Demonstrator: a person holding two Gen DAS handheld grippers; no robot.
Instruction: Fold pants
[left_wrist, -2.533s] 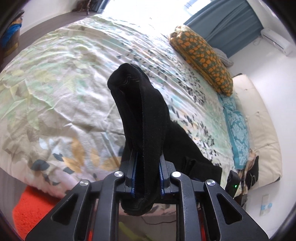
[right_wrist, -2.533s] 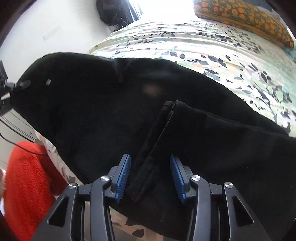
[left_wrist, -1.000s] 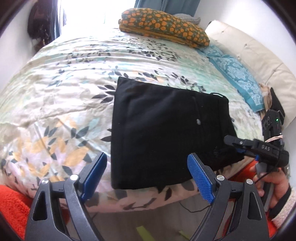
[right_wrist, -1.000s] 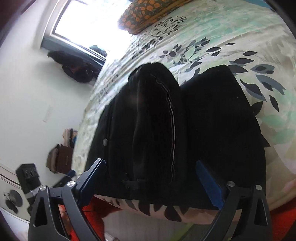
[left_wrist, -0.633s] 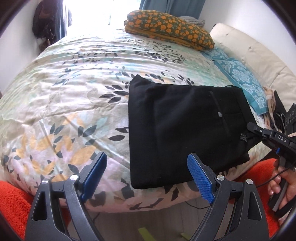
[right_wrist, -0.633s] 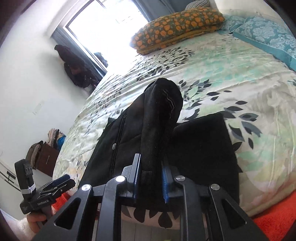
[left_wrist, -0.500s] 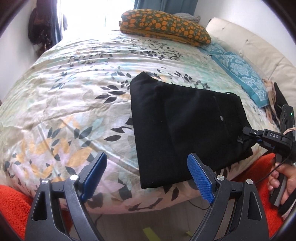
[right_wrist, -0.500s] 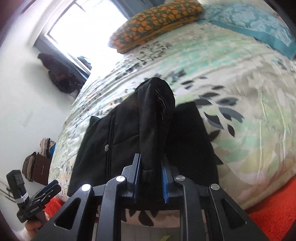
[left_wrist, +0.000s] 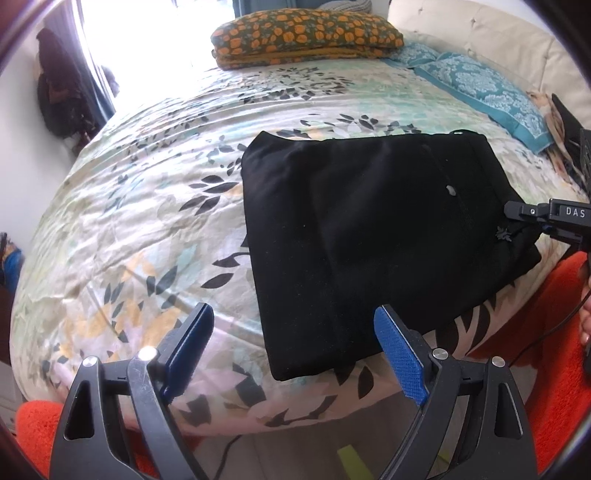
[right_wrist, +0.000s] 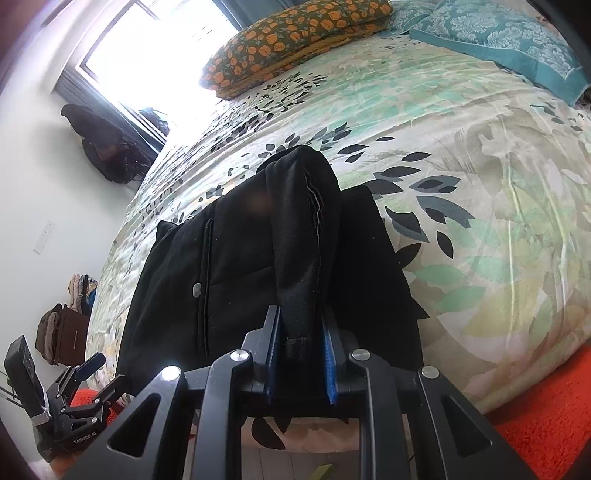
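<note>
the pants (left_wrist: 369, 236) are clamped at their near right corner by the right gripper (right_wrist: 301, 354), while the left gripper (left_wrist: 295, 354) is held wide apart and empty over the near left corner.

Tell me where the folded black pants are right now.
The black pants lie on the floral bedspread near the bed's foot edge, right of centre in the left wrist view; the right tool pinches their nearer end.

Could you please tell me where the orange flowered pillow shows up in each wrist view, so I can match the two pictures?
Left wrist view: the orange flowered pillow lies top centre, at the far end of the bed.
Right wrist view: it lies top centre, right of the bright window.
Shared landmark: the black pants on the leaf-print cover.
</note>
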